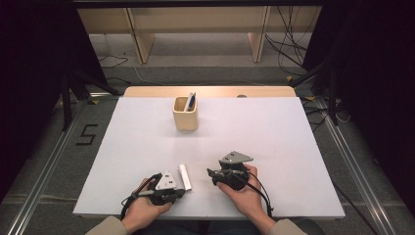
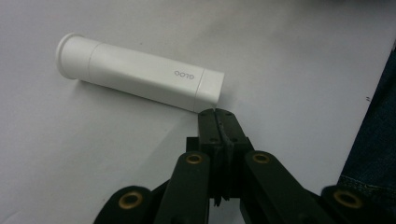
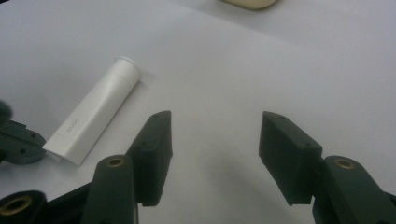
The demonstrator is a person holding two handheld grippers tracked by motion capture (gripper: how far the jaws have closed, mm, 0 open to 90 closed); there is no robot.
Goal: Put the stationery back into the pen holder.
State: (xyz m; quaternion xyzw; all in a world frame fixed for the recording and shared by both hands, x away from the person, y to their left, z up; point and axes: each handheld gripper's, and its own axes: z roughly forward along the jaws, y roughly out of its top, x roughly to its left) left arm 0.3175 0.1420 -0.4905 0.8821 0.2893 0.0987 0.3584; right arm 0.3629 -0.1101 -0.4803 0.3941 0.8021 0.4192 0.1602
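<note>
A white plastic tube (image 1: 184,176) lies flat near the desk's (image 1: 274,132) front edge. The left claw (image 2: 217,122) — jaws pressed together, holding nothing — touches its crimped end. The right claw (image 3: 215,154) gapes empty beside it. Likely next: open the left jaws, straddle the tube.

My white tube (image 2: 139,77) carries grey lettering; the desk (image 1: 274,132) is white, the holder (image 1: 185,115) pale wood, my tools black.

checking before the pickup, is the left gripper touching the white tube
Touching. The left gripper view shows the shut left gripper tip meeting the flat end corner of the white tube.
</note>
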